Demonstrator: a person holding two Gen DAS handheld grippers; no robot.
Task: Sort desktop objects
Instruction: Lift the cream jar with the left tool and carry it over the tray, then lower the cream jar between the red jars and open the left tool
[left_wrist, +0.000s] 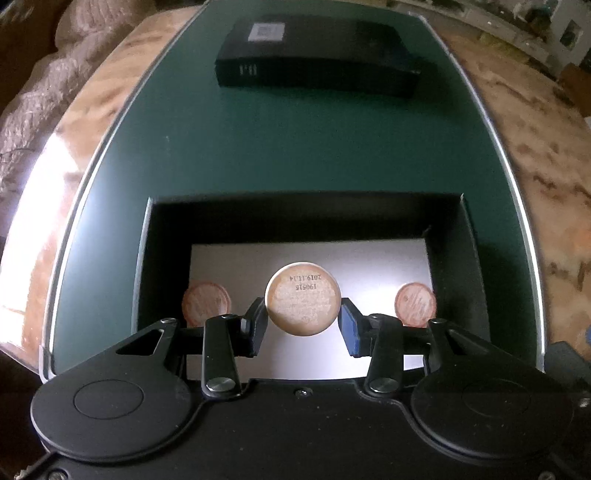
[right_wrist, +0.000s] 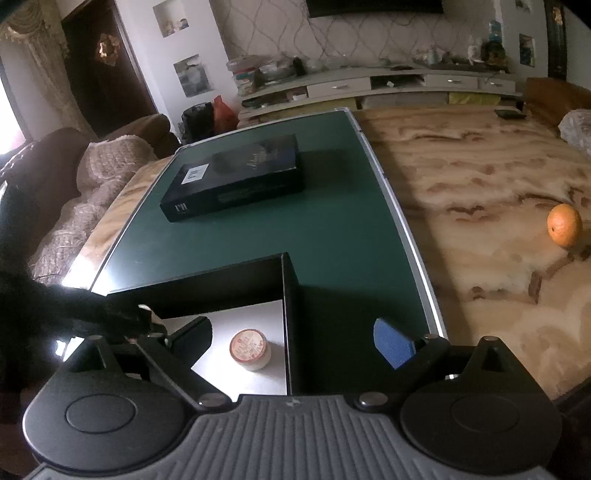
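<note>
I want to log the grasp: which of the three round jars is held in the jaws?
The middle jar, with 2019.11.14 on its base, held by the left gripper; the other two rest in the box.

Left wrist view close above open box (left_wrist: 448, 258), facing far; right wrist view higher, right; both share box, green mat (right_wrist: 340, 236).

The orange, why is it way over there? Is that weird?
A bit. The orange sits alone on the patterned surface, off the green mat, while the small round tubs are in the open black box.
</note>
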